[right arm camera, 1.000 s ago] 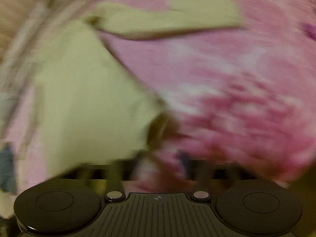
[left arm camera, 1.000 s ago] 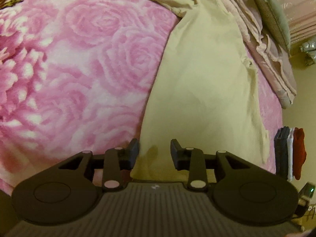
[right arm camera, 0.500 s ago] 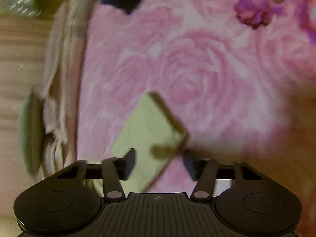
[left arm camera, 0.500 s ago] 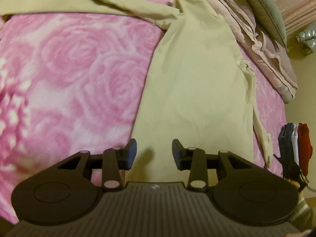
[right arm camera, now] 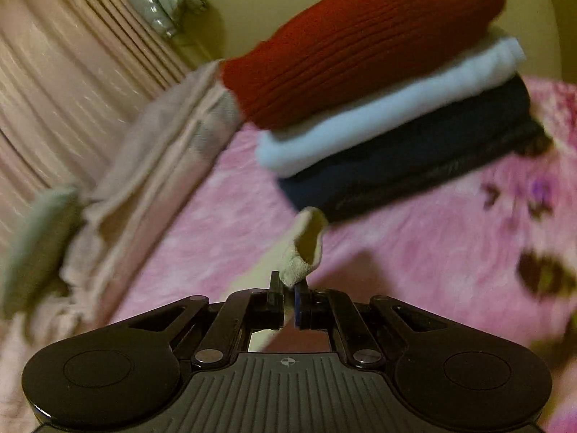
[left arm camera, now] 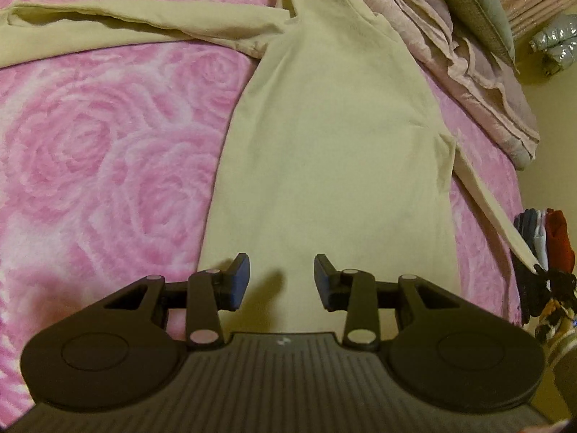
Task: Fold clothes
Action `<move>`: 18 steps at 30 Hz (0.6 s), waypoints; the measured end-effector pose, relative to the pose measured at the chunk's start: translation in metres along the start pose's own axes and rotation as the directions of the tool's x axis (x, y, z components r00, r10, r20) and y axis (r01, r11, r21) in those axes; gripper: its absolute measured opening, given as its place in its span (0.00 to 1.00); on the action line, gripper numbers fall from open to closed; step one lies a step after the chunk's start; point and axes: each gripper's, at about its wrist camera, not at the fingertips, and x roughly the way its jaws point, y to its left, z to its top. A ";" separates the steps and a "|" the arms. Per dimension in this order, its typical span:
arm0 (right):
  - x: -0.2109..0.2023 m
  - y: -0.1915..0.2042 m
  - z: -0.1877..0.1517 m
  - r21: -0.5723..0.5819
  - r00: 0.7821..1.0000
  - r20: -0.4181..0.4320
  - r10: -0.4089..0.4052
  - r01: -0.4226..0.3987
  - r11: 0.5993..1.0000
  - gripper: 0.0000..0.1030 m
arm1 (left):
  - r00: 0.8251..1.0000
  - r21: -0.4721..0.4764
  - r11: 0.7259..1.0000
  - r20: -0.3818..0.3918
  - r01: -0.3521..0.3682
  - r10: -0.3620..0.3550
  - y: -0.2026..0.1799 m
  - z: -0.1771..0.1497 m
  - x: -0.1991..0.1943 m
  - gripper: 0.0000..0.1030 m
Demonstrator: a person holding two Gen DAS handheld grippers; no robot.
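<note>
A pale yellow long-sleeved top [left arm camera: 335, 137] lies flat on the pink rose-patterned bed cover [left arm camera: 108, 151]. One sleeve [left arm camera: 137, 29] stretches out to the left; the other sleeve [left arm camera: 494, 213] runs out to the right. My left gripper [left arm camera: 281, 281] is open and empty, just above the top's hem. My right gripper [right arm camera: 288, 292] is shut on the cuff of the yellow sleeve [right arm camera: 306, 249], which it holds pulled out next to a stack of folded clothes [right arm camera: 389, 108].
The stack has a red knit [right arm camera: 360, 43] on top, then a white piece and dark ones, and also shows at the right edge of the left wrist view [left arm camera: 544, 238]. A crumpled beige blanket [left arm camera: 468, 65] and a grey-green pillow [left arm camera: 472, 3] lie along the far side.
My right gripper has closed on the sleeve cuff and carried it out to the folded stack. My left gripper has stayed open and pulled back slightly along the hem.
</note>
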 end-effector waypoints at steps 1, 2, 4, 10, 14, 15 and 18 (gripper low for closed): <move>0.007 -0.002 0.005 -0.021 1.000 0.004 -0.022 0.022 1.000 0.03 | 1.000 0.008 1.000 -0.003 -0.001 0.001 0.000 0.001 0.001 0.32; 0.015 -0.004 0.009 -0.037 0.999 0.005 -0.044 0.044 0.998 0.03 | 1.000 0.016 1.000 -0.004 -0.004 0.004 -0.001 0.002 0.001 0.32; 0.034 -0.012 0.012 0.013 0.996 -0.049 -0.081 0.081 0.997 0.03 | 1.000 0.024 1.000 -0.002 -0.011 0.011 0.002 0.004 0.001 0.32; 0.053 -0.035 0.002 0.086 0.949 -0.162 -0.269 0.285 0.955 0.90 | 0.995 -0.035 0.997 0.070 -0.063 0.066 0.023 0.019 -0.016 0.33; 0.022 -0.034 -0.019 0.101 0.953 -0.150 -0.264 0.280 0.955 0.90 | 0.975 -0.150 0.984 0.182 -0.099 0.126 0.053 0.038 -0.044 0.41; 0.016 -0.029 -0.025 0.099 0.953 -0.161 -0.255 0.273 0.957 0.90 | 0.966 -0.187 0.976 0.211 -0.108 0.147 0.063 0.043 -0.051 0.42; 0.004 -0.005 -0.043 0.070 0.954 -0.198 -0.223 0.241 0.968 0.90 | 0.928 -0.284 0.945 0.283 -0.160 0.242 0.091 0.059 -0.068 0.44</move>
